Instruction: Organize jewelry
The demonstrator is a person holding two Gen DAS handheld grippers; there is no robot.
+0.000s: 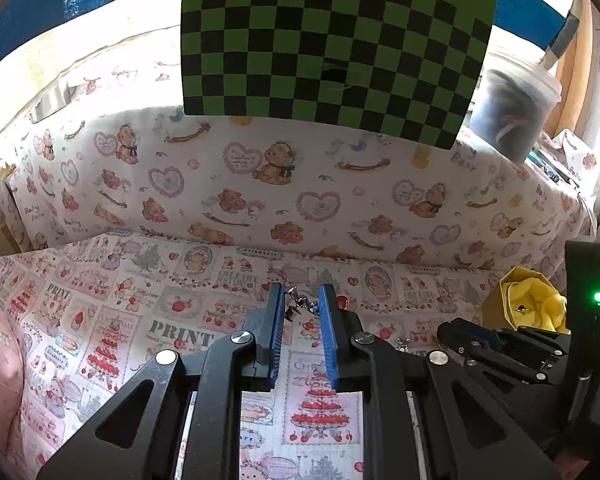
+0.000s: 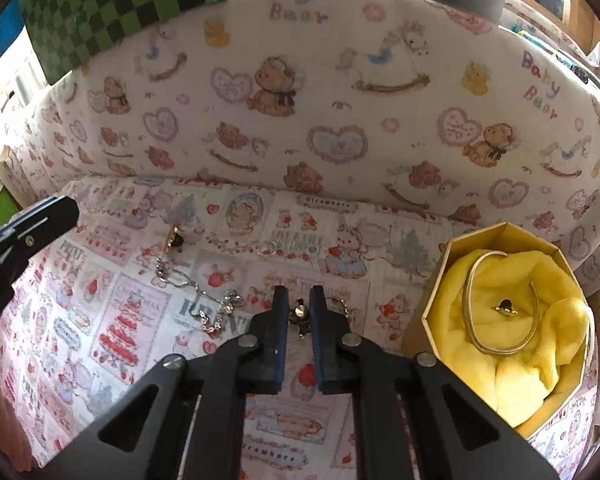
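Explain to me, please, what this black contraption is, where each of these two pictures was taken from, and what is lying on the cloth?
There is no robot here: a person holds a two-fingered tool in each hand, with a camera looking forward along its fingers. One picture is the left tool's view, the other the right tool's. The left hand-held gripper has a small silver piece of jewelry between its blue fingers. The right hand-held gripper has a small silver piece between its fingers; whether either is actually pinched is unclear. On the printed cloth lie a silver chain and a gold ring. At the right stands an open gold box lined with yellow fabric, holding a gold bangle and a small gold item.
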